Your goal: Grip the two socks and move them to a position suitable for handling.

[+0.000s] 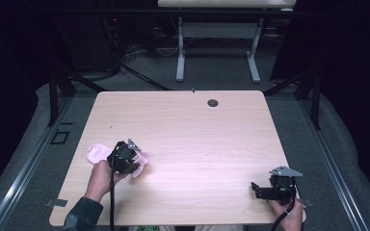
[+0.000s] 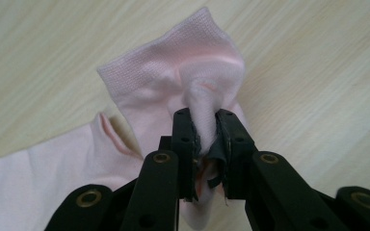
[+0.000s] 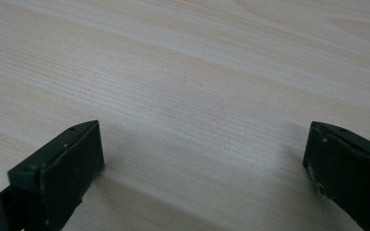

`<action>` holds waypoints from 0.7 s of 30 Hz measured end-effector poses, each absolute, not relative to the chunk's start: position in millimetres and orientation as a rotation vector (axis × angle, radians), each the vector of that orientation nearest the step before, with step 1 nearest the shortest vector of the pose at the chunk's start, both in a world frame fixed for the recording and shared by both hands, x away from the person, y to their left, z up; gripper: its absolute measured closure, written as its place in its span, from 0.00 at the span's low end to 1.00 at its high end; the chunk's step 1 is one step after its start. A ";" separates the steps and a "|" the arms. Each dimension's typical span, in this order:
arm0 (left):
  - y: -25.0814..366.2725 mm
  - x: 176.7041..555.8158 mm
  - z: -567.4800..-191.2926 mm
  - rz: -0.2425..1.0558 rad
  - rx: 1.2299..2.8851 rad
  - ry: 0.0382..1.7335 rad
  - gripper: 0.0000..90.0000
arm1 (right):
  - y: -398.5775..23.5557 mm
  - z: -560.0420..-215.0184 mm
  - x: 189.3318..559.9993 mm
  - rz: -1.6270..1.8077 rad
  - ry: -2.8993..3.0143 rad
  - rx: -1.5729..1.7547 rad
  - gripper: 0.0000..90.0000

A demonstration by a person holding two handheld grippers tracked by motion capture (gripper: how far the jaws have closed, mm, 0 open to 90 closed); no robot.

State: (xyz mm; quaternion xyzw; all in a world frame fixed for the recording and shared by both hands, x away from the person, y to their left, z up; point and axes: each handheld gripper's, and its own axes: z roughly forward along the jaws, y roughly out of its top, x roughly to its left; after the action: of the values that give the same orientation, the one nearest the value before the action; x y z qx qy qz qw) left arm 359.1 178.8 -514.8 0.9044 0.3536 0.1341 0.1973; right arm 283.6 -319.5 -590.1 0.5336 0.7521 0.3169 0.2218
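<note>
Fabric of the pale pink knitted sock [image 2: 173, 82], fine ribbed weave, is pinched into a fold by the left gripper [image 2: 204, 139] near the left edge of the light wood-grain table [image 1: 197, 134]. Right gripper [image 3: 202, 159] gapes wide over bare laminate.

Both black two-jaw grippers, the left gripper [image 1: 134, 163] and right gripper [image 1: 259, 190], carried grey three-cornered plates, trailing black cables and brass-coloured screws; the person's left forearm wore a dark sleeve [image 1: 83, 214].
</note>
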 end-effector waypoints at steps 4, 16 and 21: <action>160.5 343.2 -494.6 0.310 2.477 0.883 0.88 | -319.5 -590.1 283.5 0.873 2.075 1.479 0.00; 94.0 309.4 -491.5 0.151 2.512 0.621 0.88 | -319.6 -590.0 283.5 0.873 2.076 1.478 0.00; 65.1 299.3 -508.7 0.079 2.555 0.553 0.87 | -319.6 -590.0 283.5 0.873 2.076 1.478 0.00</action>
State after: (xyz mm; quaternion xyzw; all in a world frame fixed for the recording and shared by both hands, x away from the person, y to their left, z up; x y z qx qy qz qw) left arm 299.3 65.1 -508.7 0.9434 0.2041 0.0291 0.2599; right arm 283.5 -319.6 -590.0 0.5350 0.7513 0.3161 0.2222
